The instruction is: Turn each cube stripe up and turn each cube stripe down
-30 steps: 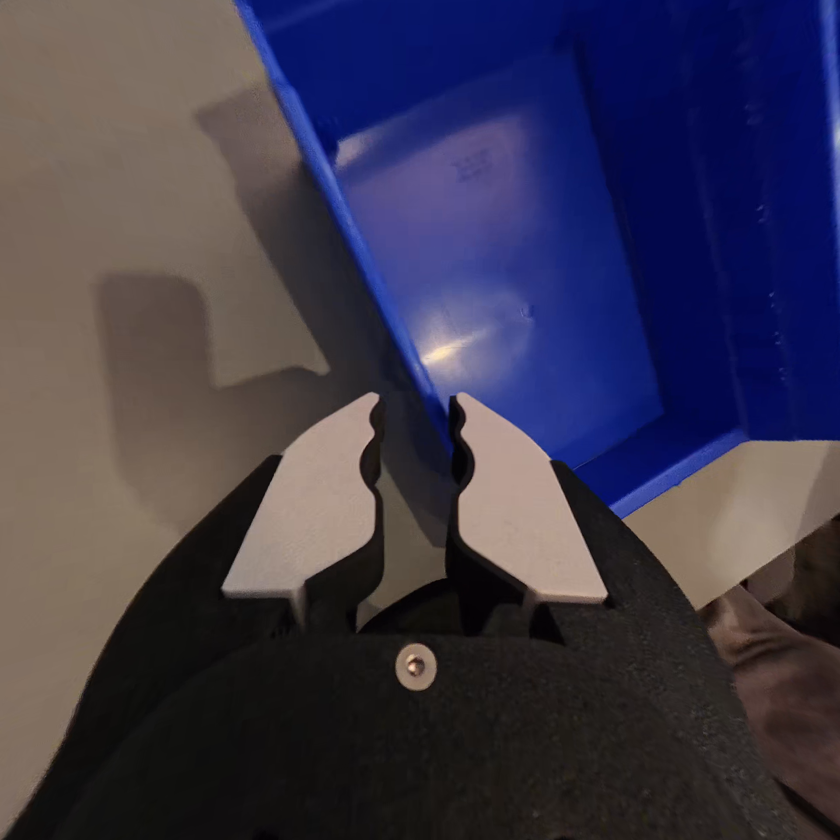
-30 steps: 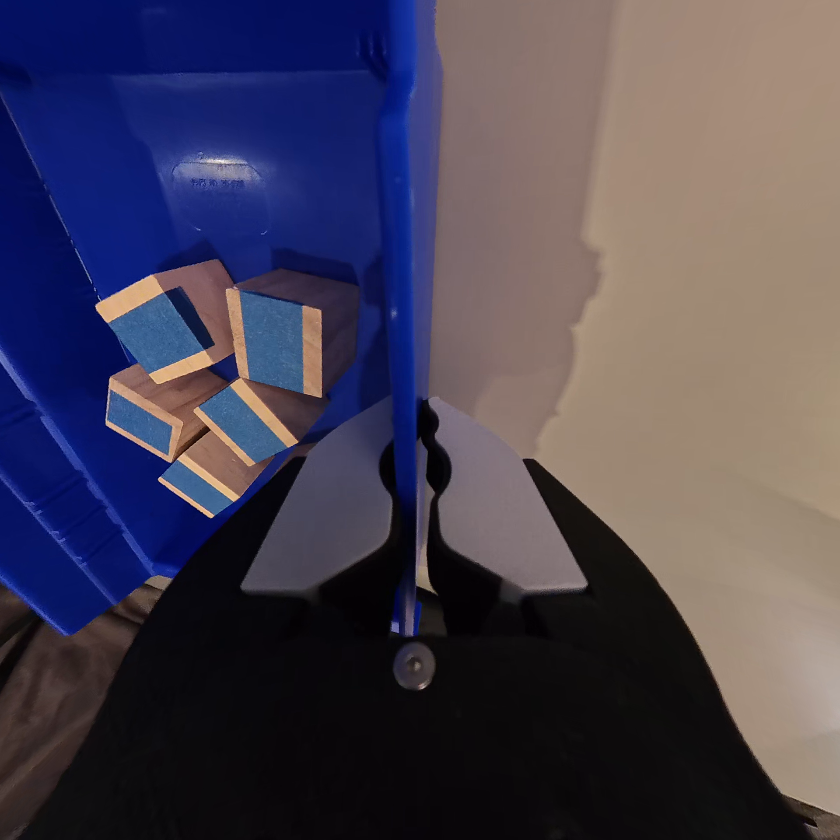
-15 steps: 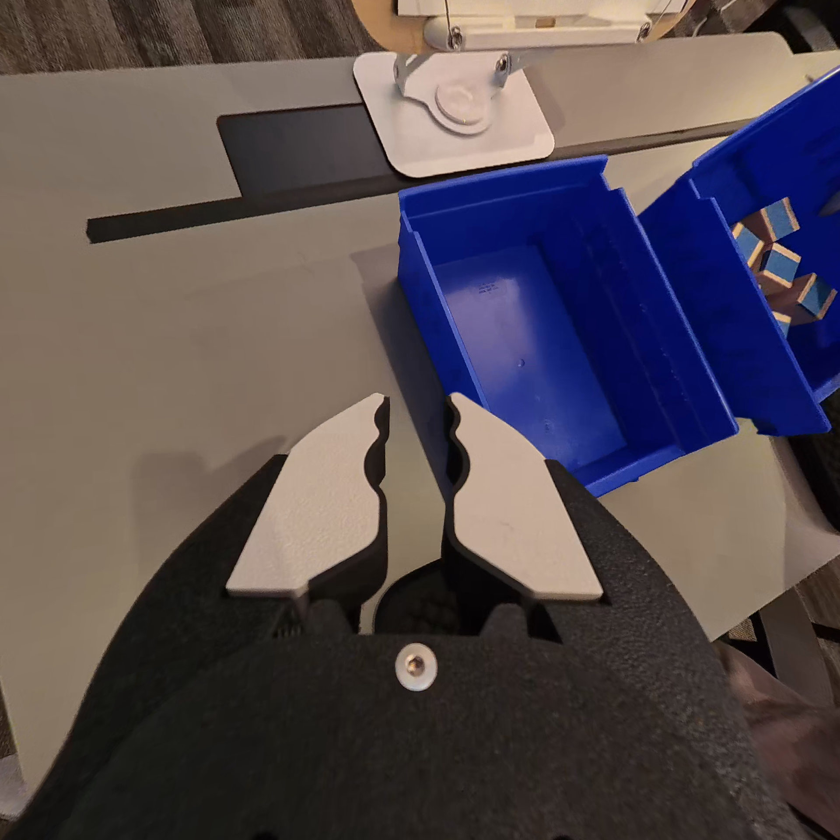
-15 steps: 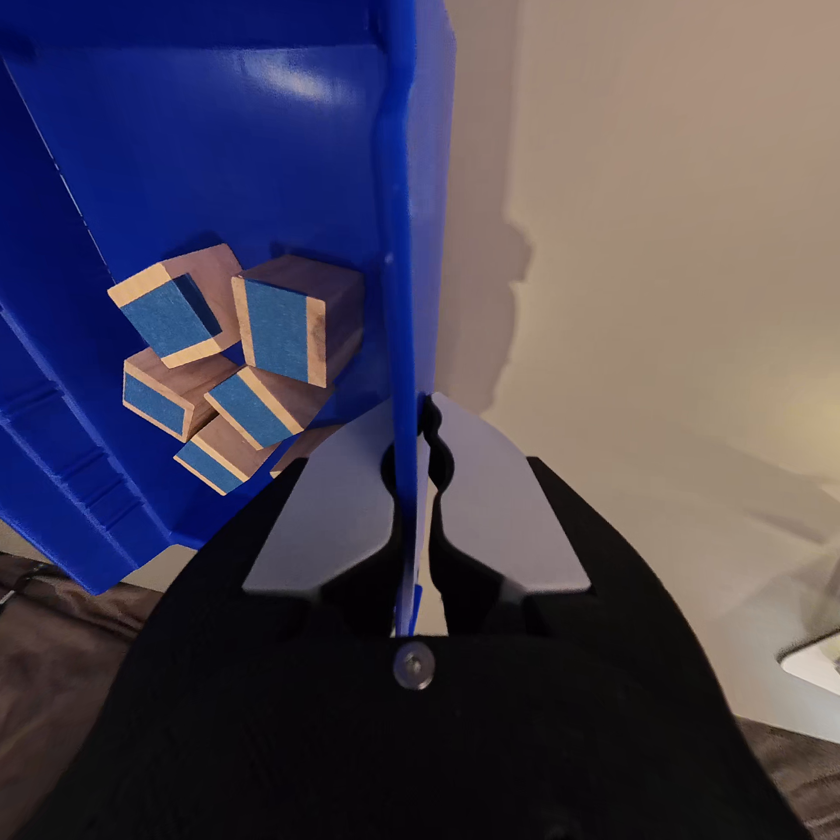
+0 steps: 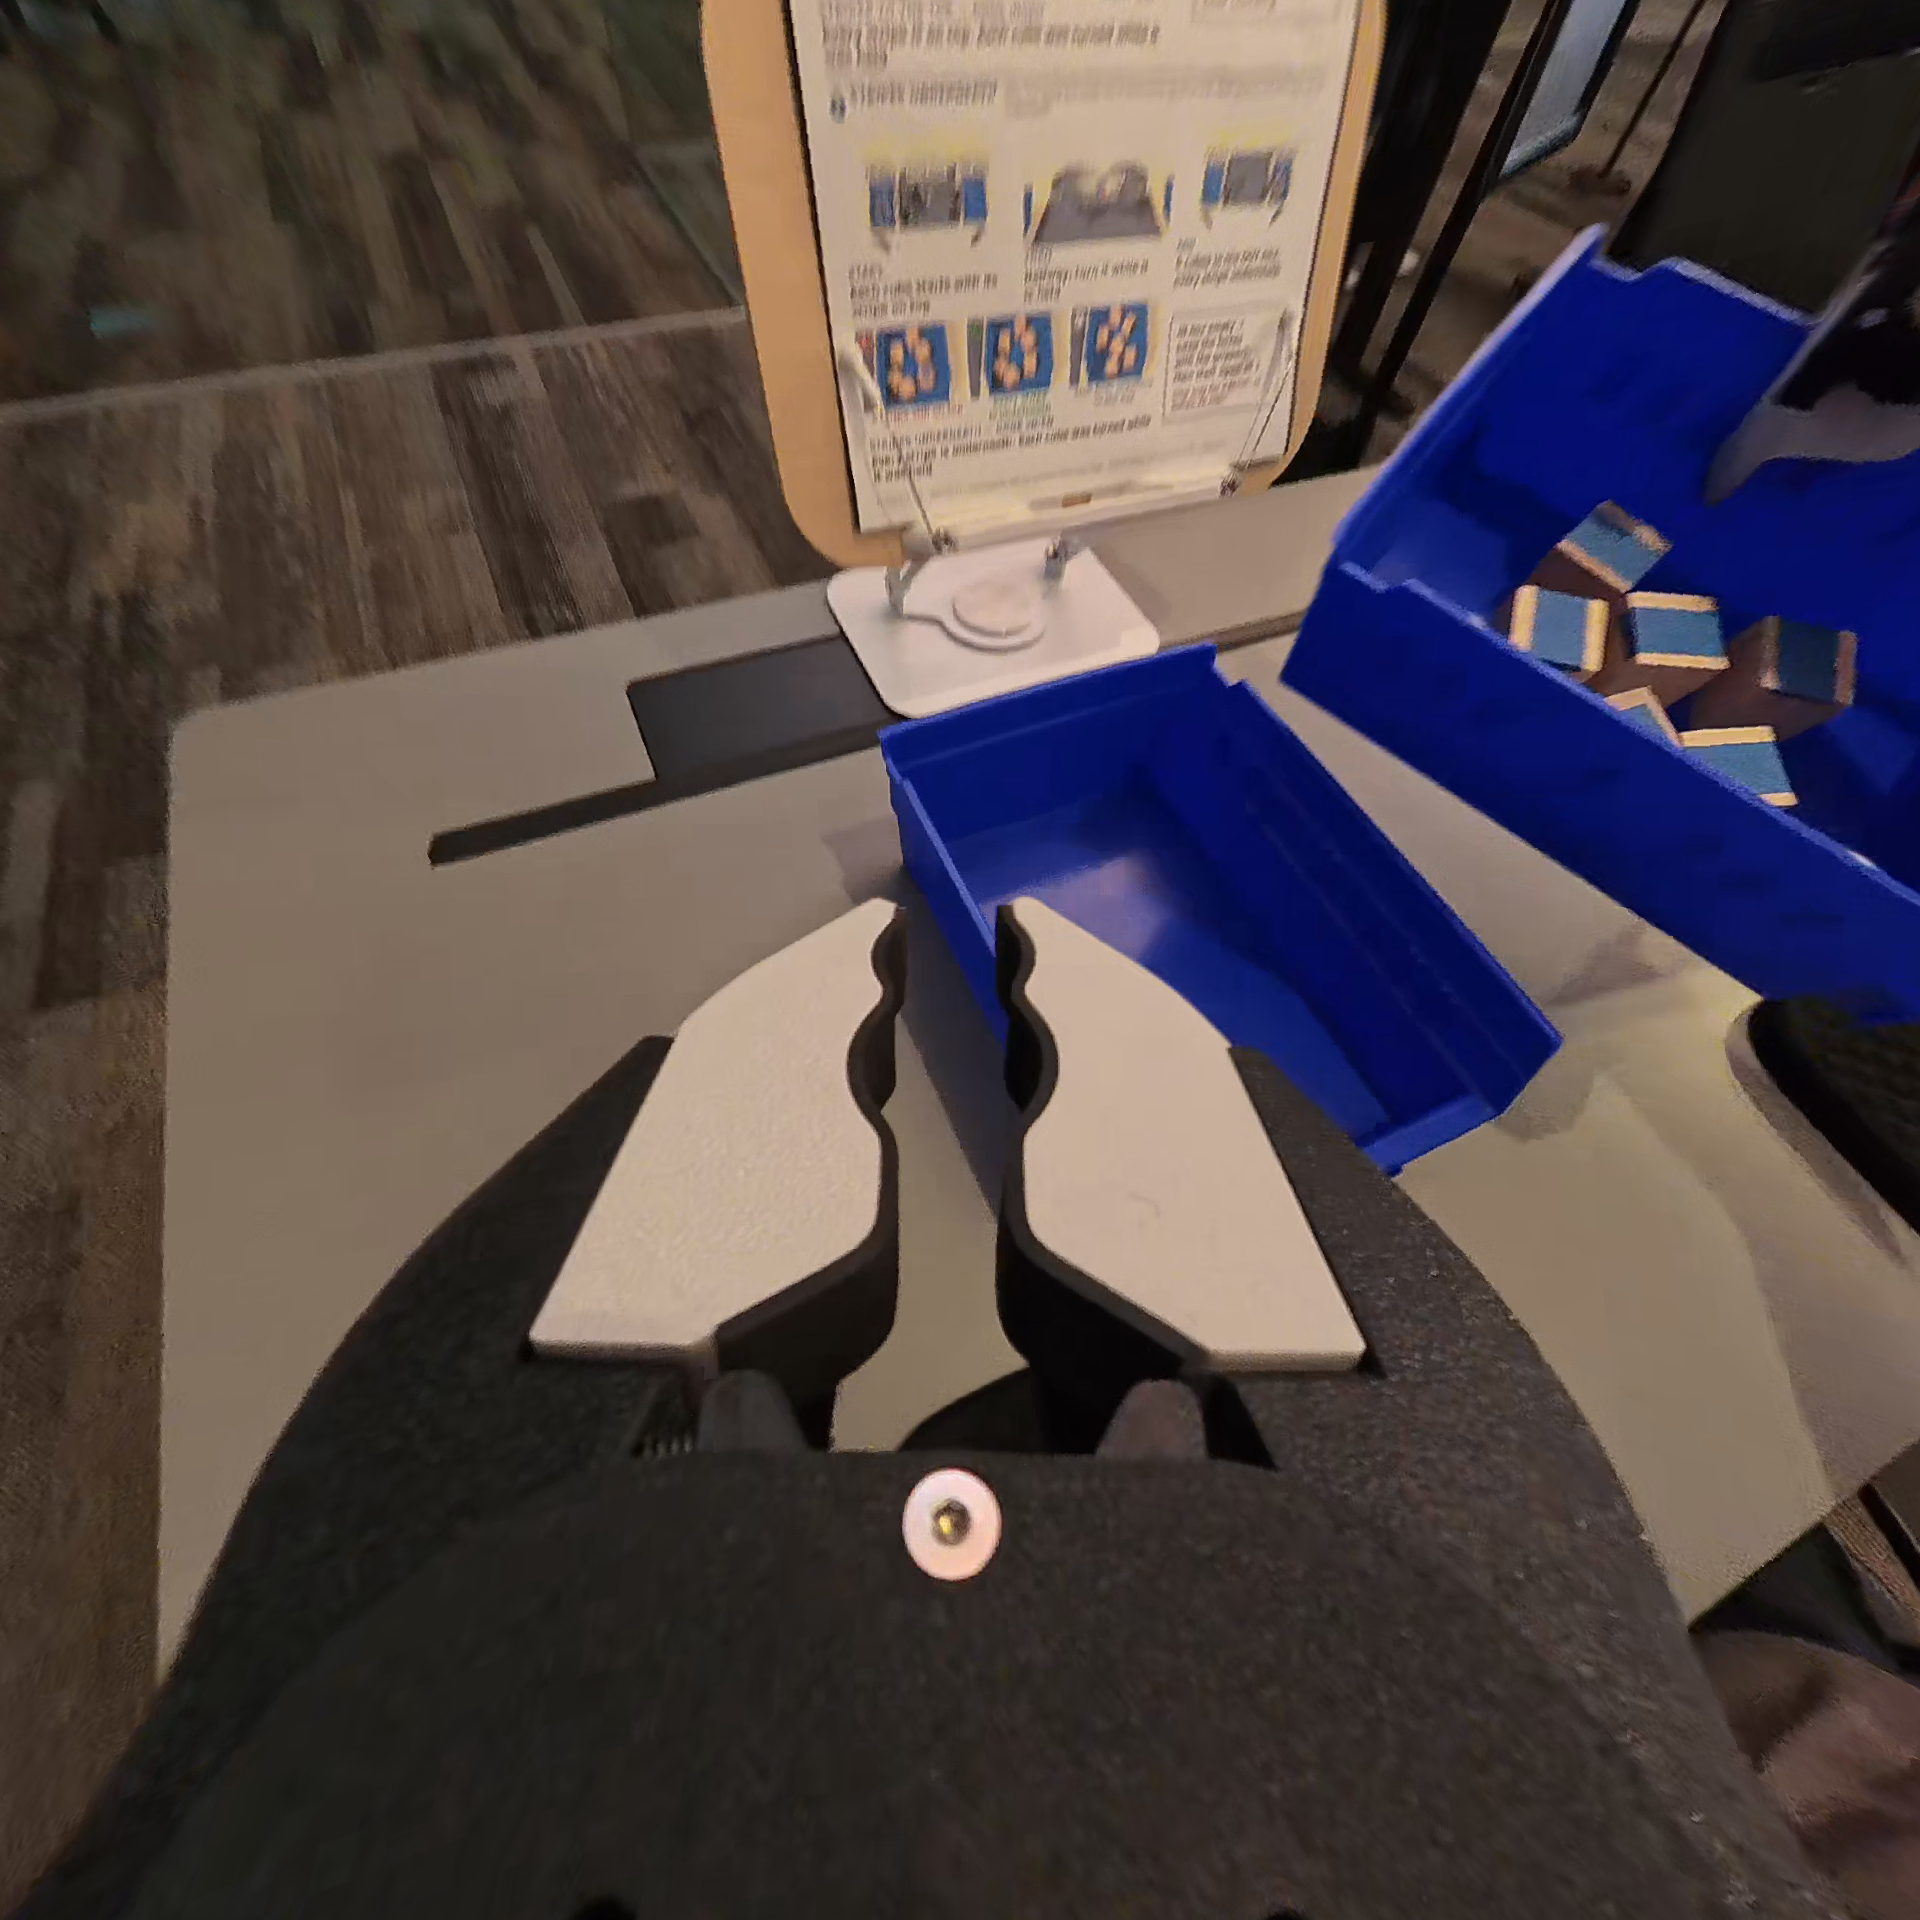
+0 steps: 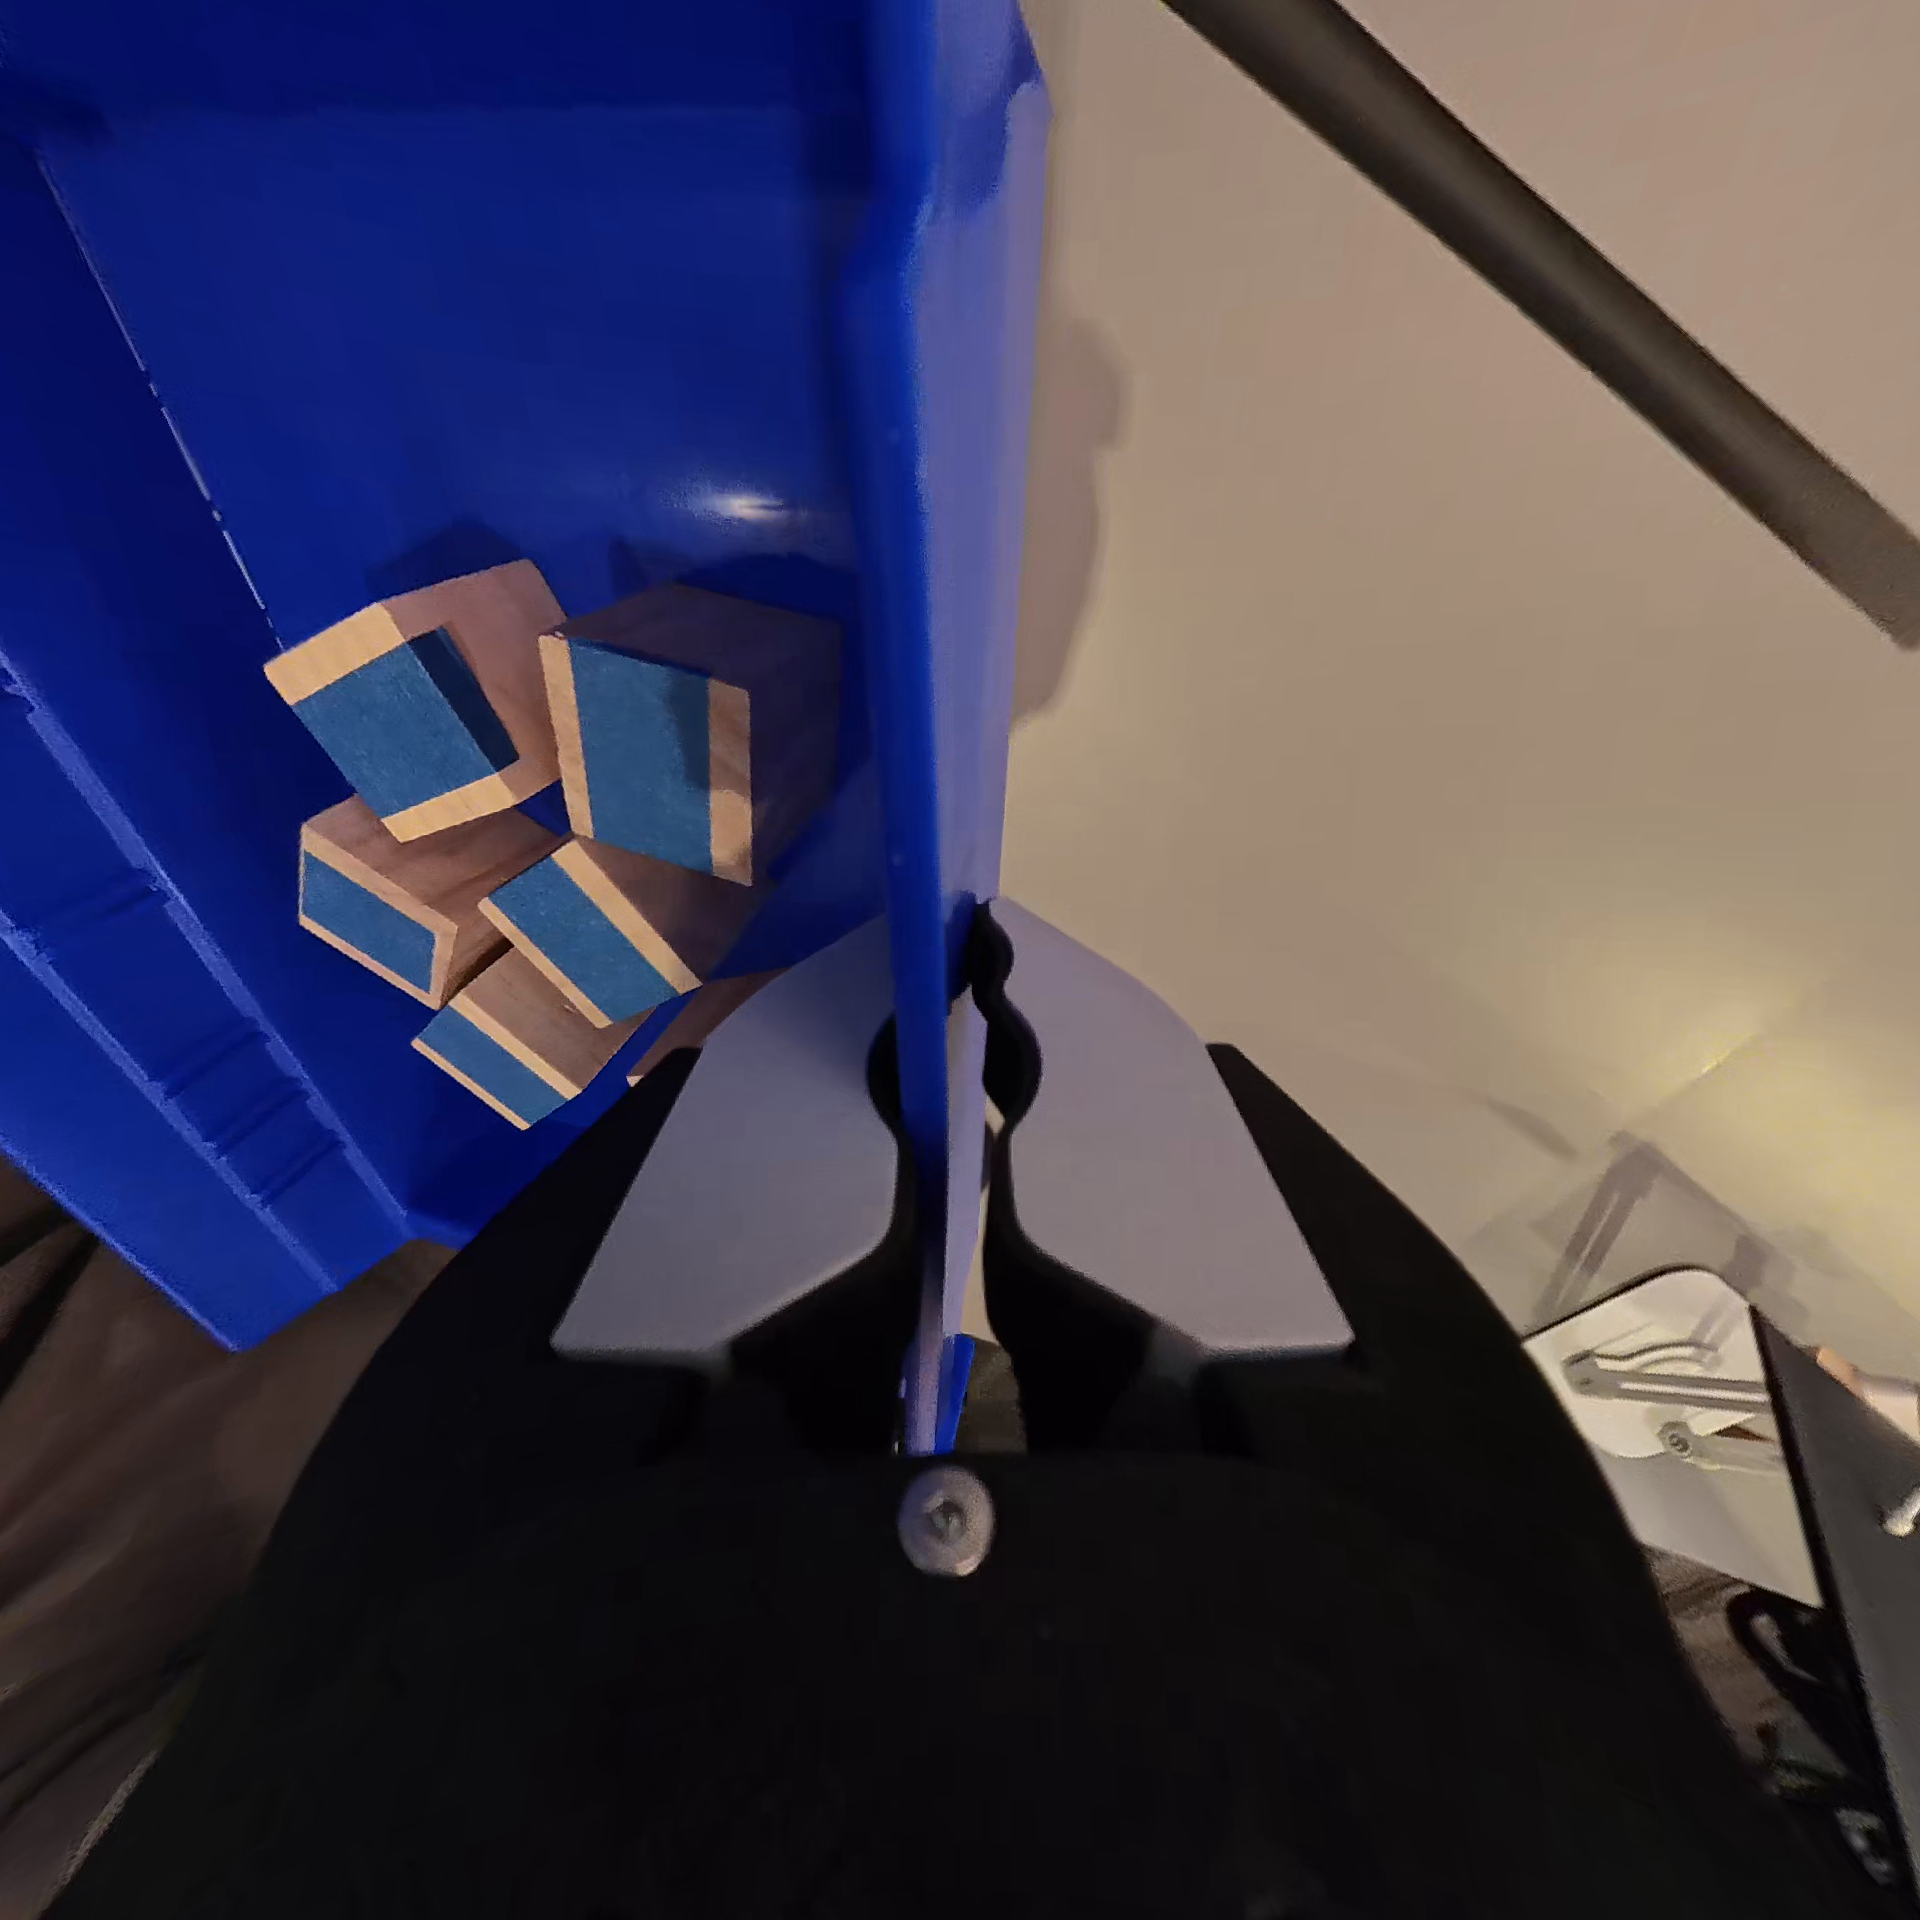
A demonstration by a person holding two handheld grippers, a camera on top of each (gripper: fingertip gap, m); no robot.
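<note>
Several wooden cubes [image 6: 655, 748] with blue stripe faces lie piled in a blue bin [image 6: 914, 520]. My right gripper [image 6: 940, 920] is shut on this bin's side wall and holds the bin tilted above the table. In the left wrist view the tilted bin [image 5: 1558, 790] is at the right with the cubes [image 5: 1662, 634] in it, and the right gripper [image 5: 1787, 416] shows at its far wall. A second blue bin [image 5: 1455, 987] stands empty on the table. My left gripper [image 5: 948, 914] is open and empty, raised just left of the empty bin's near corner.
A grey table [image 5: 416, 935] carries a board with an instruction sheet [image 5: 1039, 260] on a white stand [image 5: 987, 623] at the back. A dark slot [image 5: 727, 707] runs along the table's rear. Wood-look floor lies beyond. A dark chair part [image 5: 1849, 1081] is at the right.
My left gripper has pulled back and up from the empty bin, so the whole table now shows. My right gripper has kept its hold and raised the bin of cubes.
</note>
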